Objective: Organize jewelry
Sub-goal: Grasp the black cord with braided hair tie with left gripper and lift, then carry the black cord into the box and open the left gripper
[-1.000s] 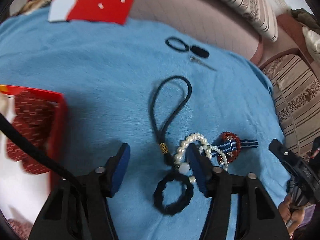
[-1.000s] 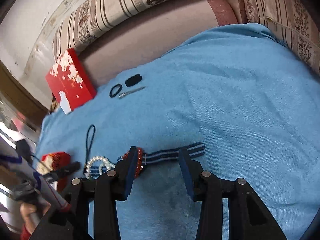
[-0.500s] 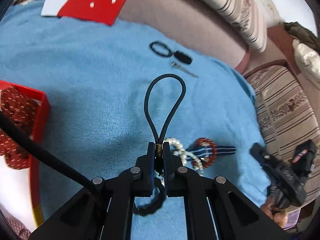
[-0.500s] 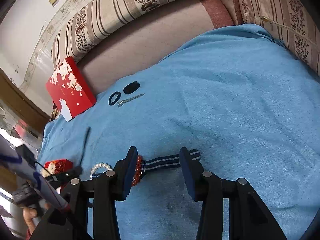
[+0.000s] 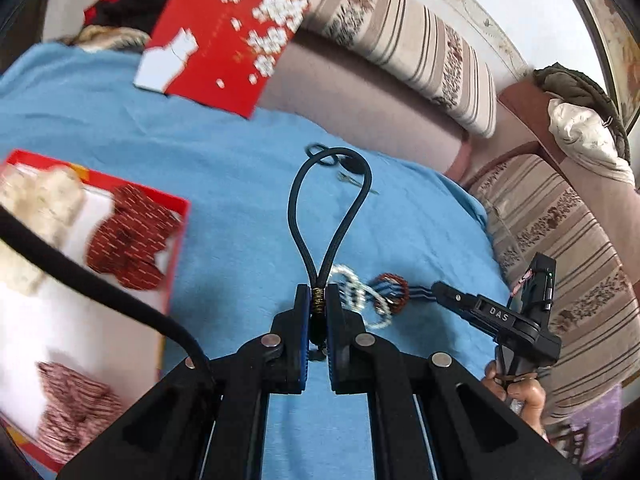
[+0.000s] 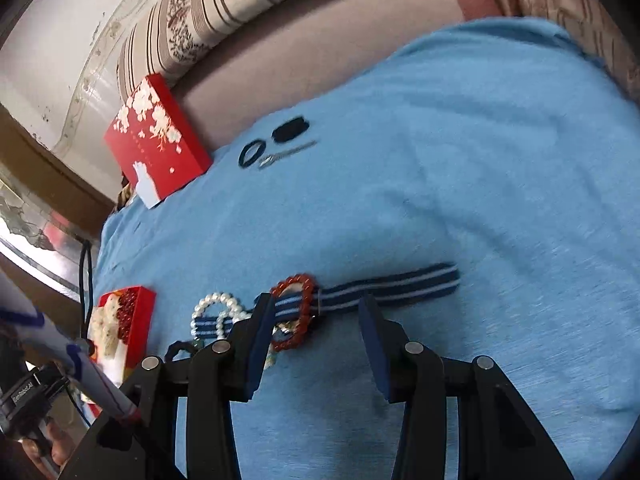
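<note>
Black cord bracelet (image 5: 329, 216) pinched at gold binding between pressed-together left gripper (image 5: 319, 305) pads, loop standing stiffly ahead of fingertips; light, semi-stiff, likely best held there; right gripper (image 6: 316, 312) spread.

"DAS" on the right gripper (image 5: 448, 294)

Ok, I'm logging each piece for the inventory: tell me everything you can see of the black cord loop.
The black cord loop is a thin, dark, braided-looking cord bent into a long teardrop. Its two strands meet at a small gold-coloured wrap. The left hand-held gripper is shut on it at that wrap, holding the loop raised over the blue cloth. A black piece below the wrap is mostly hidden.
</note>
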